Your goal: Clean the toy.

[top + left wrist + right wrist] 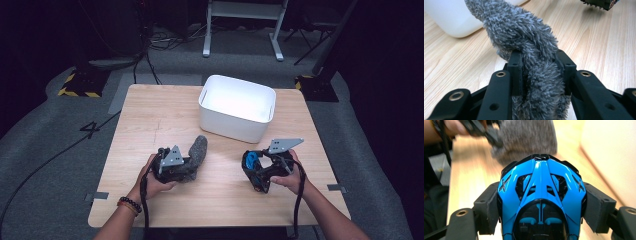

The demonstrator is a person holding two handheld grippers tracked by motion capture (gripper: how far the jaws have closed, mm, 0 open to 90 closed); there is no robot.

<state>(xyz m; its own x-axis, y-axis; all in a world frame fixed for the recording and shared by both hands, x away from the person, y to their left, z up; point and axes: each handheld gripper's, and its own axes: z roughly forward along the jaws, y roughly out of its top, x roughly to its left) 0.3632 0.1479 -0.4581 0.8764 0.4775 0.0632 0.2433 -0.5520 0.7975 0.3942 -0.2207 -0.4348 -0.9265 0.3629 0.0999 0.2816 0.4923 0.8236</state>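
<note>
A grey fuzzy plush piece (197, 150) sticks out toward the white bin from my left gripper (187, 167), low over the table's left half. In the left gripper view its jaws press both sides of the plush (524, 32), and my left gripper (537, 58) is shut on it. A blue and black toy car (251, 160) sits in my right gripper (253, 165) over the table's right half. Seen from the right gripper, the pads clamp the car's (541, 182) flanks, nose pointing away, so my right gripper (541, 202) is shut on it.
An open white bin (237, 107) stands at the back centre of the wooden table (150, 115), close behind both grippers. Its wall is near the plush (449, 17) and right of the car (609, 157). Cables and stand legs lie on the floor beyond.
</note>
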